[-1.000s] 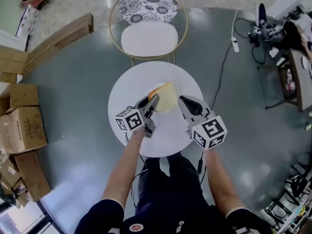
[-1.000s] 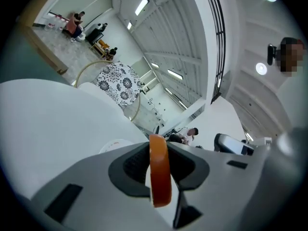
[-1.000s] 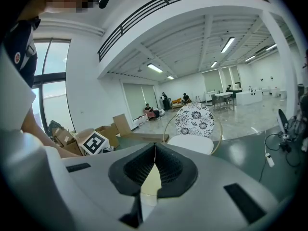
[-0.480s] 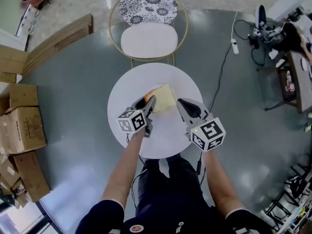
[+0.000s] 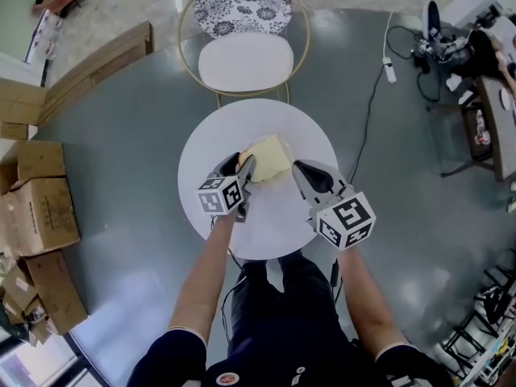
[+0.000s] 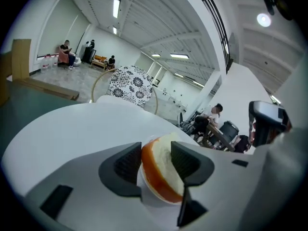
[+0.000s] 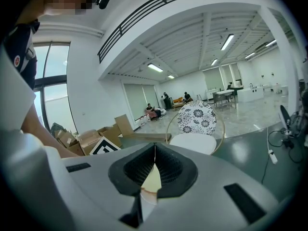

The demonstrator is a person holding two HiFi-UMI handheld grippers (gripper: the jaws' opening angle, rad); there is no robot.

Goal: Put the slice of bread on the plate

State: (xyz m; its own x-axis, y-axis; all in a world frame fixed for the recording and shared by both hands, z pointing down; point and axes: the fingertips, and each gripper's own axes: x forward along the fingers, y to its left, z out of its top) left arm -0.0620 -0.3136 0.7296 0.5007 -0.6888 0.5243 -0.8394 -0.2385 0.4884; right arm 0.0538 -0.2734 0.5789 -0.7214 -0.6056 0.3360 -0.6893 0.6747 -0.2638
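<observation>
The slice of bread [image 5: 270, 158], pale with an orange-brown crust, stands tilted on edge on a small white plate [image 6: 146, 189] on the round white table [image 5: 266, 232]. My left gripper [image 5: 242, 164] reaches it from the near left. In the left gripper view its jaws are opening, with the bread [image 6: 161, 172] between the pads and no clear squeeze on it. My right gripper [image 5: 302, 170] hovers just right of the bread, its jaws [image 7: 154, 170] shut with nothing in them. Below them a sliver of the bread [image 7: 151, 184] shows.
A round chair [image 5: 246, 59] with a white seat and patterned back stands behind the table. Cardboard boxes [image 5: 36, 208] are stacked on the floor at the left. A cable and power strip [image 5: 387, 71] lie at the right, near a desk.
The left gripper has sunk and rolled with the bread, and its jaws have spread wider. The bread has come down onto the plate. The right gripper has kept still.
</observation>
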